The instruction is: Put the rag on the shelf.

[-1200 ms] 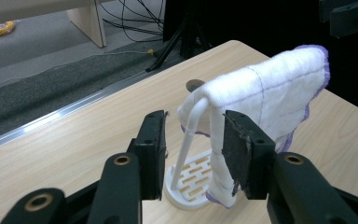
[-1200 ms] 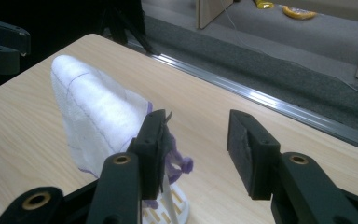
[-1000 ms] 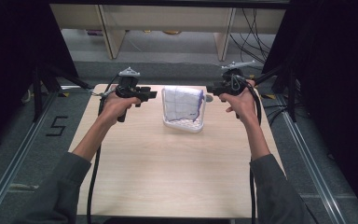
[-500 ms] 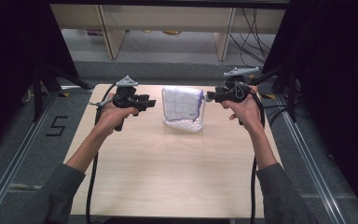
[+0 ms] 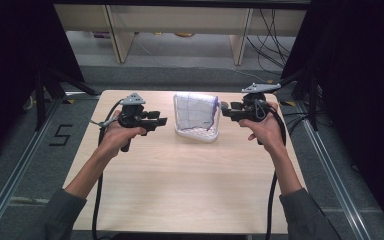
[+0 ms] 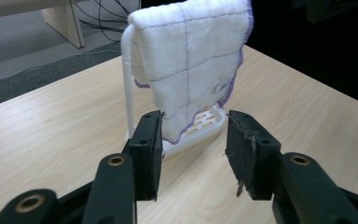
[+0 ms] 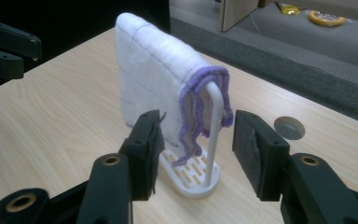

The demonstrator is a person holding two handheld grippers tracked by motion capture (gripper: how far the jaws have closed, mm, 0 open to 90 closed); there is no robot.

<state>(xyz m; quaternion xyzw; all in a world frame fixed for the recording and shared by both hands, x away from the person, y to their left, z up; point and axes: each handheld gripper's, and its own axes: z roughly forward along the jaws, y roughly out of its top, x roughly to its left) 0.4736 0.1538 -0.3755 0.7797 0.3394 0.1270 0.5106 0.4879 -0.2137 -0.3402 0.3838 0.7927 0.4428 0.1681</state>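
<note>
Pale wood-grain table [image 5: 180, 190], smooth and rectangular, with a round cable hole [image 7: 288, 127] just behind the rack. Near the table's far edge, a white plastic rack [image 5: 196, 134]: oval slotted base, thin looped upright rail. Draped over that rail, a white quilted cloth [image 5: 195, 111], soft and nubbly, stitched in a faint purple grid and bound with a wavy purple hem, folded so both halves hang toward the base. Left of the rack, the left gripper [image 5: 163, 121], black, blocky pads, jaws apart and just been opening, nothing between them, the cloth's lower corner beyond the tips. Right of the rack, the right gripper [image 5: 223, 109], likewise parted and just been opening, empty, short of the hemmed edge and rail.
</note>
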